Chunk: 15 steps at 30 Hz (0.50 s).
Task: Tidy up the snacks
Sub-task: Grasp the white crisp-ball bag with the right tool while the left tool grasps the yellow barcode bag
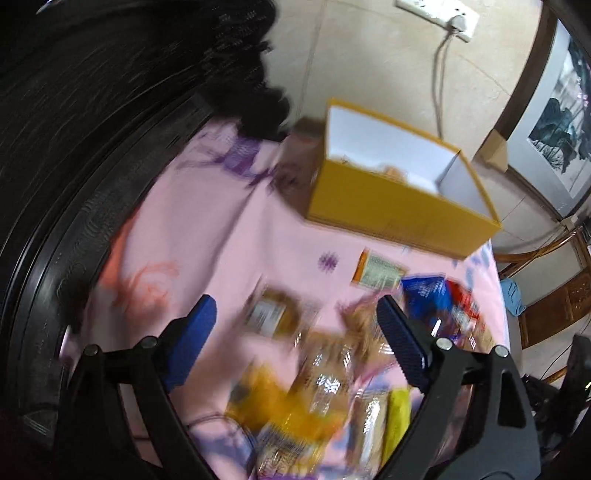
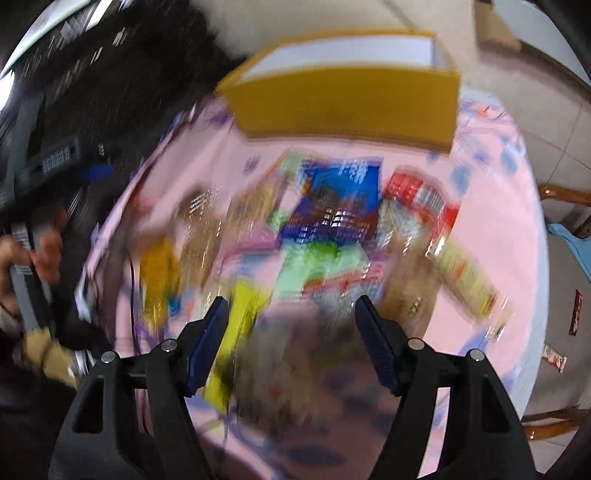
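Both grippers, left (image 1: pixel 295 325) and right (image 2: pixel 290 325), hang open, empty, over shiny crinkly plastic snack packets (image 2: pixel 332 221), light and slippery, best pinched by an edge.

A lived-in room of a home is shown, most likely a dining or sitting room. A round table (image 1: pixel 207 236) is covered with a pink cloth printed with purple and orange flowers, and assorted snack packets (image 2: pixel 332 221) are heaped on it beside a yellow cardboard box (image 1: pixel 399 199). Wooden chairs (image 1: pixel 546 291) are drawn up at the table's edge, one with a blue cloth (image 1: pixel 513 295) on it. The floor (image 1: pixel 376 66) is laid with pale tiles, and a white power strip (image 1: pixel 439 14) with a cable plugged in lies on it. A framed ink-wash picture (image 1: pixel 557 133) is leaned low against the wall, with a small cardboard carton (image 1: pixel 495 151) beside it.
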{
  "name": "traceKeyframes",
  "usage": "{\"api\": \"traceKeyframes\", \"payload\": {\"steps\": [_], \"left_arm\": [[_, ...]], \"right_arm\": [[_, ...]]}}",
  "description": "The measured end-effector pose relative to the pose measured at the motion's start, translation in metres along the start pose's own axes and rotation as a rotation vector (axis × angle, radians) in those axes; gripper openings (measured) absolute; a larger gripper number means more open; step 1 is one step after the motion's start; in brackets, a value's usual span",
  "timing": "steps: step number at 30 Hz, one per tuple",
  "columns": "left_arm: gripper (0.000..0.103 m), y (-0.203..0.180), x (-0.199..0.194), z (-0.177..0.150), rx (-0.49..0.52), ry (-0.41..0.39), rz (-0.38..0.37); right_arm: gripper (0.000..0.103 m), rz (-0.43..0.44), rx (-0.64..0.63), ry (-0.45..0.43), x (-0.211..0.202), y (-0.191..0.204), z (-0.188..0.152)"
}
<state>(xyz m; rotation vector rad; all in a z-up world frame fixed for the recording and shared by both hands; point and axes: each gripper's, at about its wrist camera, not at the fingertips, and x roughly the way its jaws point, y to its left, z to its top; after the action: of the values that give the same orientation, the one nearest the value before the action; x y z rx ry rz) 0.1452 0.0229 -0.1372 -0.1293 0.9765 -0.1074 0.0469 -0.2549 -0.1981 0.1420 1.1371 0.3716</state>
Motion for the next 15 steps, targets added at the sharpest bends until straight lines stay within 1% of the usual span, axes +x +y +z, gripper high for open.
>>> {"api": "traceKeyframes", "payload": {"steps": [3,5,6,8,10,11,13,15], "left_arm": [[0.09,0.013,-0.01,-0.027,-0.014,0.036,0.024],[0.09,0.019,-0.012,-0.043,-0.031,0.07,0.023],[0.09,0.021,-0.013,-0.049,-0.041,0.081,0.029],[0.09,0.027,-0.016,-0.064,-0.067,0.105,0.028],[0.09,0.032,-0.018,-0.074,-0.074,0.127,0.033],[0.09,0.033,-0.02,-0.078,-0.075,0.131,0.035],[0.09,0.036,-0.022,-0.082,-0.083,0.139,0.039],[0.09,0.038,-0.025,-0.083,-0.092,0.133,0.036]], "right_arm": [[0.07,-0.008,-0.023,0.038,0.012,0.01,-0.014],[0.069,-0.009,-0.029,0.048,0.02,0.016,-0.019],[0.066,-0.011,-0.03,0.052,0.022,0.019,-0.024],[0.064,-0.024,-0.034,0.06,0.03,0.022,-0.03],[0.062,-0.024,-0.018,0.064,0.037,0.019,-0.029],[0.06,-0.014,0.001,0.066,0.039,0.016,-0.028],[0.06,0.047,0.074,0.067,0.04,0.009,-0.027],[0.06,0.067,0.113,0.064,0.039,0.003,-0.028]]}}
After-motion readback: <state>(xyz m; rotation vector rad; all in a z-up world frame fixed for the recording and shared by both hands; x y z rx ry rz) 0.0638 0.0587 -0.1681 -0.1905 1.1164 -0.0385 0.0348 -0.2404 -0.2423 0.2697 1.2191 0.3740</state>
